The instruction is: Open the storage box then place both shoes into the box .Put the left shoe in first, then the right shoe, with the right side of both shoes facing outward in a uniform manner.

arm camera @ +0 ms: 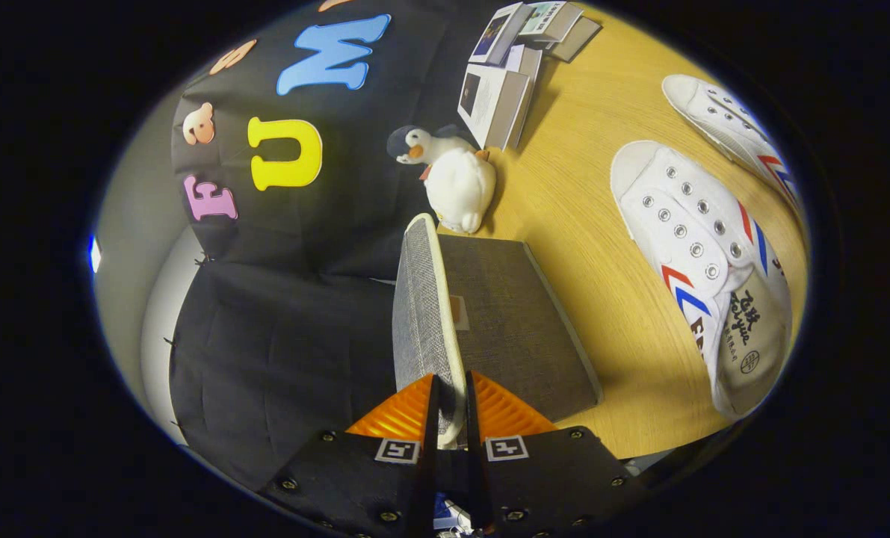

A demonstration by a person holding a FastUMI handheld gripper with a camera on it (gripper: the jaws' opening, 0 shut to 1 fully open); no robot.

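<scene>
The view is rolled sideways, so the wooden table (pixel 586 224) runs up the right. A grey fabric storage box (pixel 512 321) stands just ahead of the fingers. Its lid (pixel 422 299), grey with a pale rim, is swung up on edge, away from the box. My gripper (pixel 450 403) is shut on the lid's rim, with one finger pressing on each face. Two white canvas shoes with red and blue stripes lie on the table beyond the box: the nearer shoe (pixel 702 261) beside it, and the farther shoe (pixel 728 123) past that one.
A white plush penguin (pixel 456 183) lies against the box's far end, close to the booth's black cloth wall (pixel 280 336). Beyond it stands a cluster of booklets and photo cards (pixel 512 71). Bare wood lies between the box and the shoes.
</scene>
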